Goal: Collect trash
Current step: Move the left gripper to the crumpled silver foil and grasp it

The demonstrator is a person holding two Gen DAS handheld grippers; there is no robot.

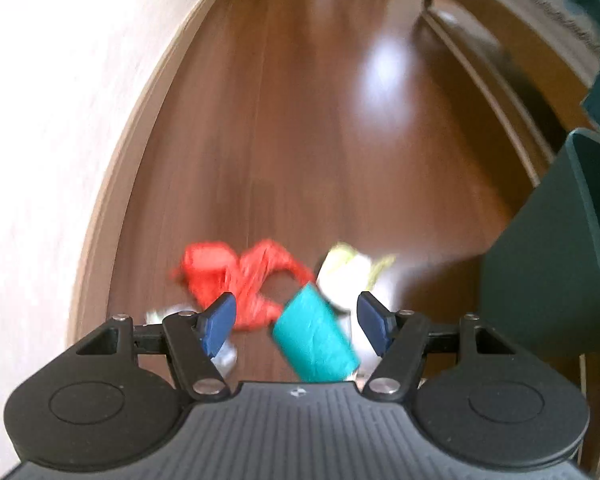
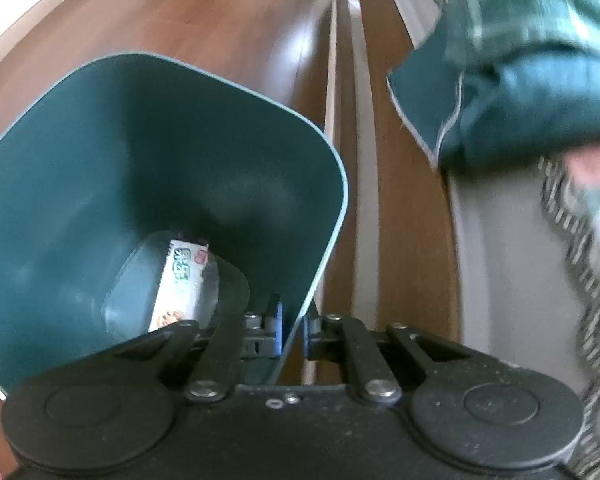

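View down over a dark wooden floor (image 1: 300, 120) beside a white wall (image 1: 40, 120). The left gripper (image 1: 294, 318), jaws wide apart and holding nothing, hangs above scattered litter: a crumpled red wrapper (image 1: 236, 276), a teal roll (image 1: 314, 340) lying tilted between the blue pads (image 1: 219, 322), and a blurred white-and-yellow scrap (image 1: 350, 270), possibly packaging. A dark green bin (image 1: 556, 260) stands at right.
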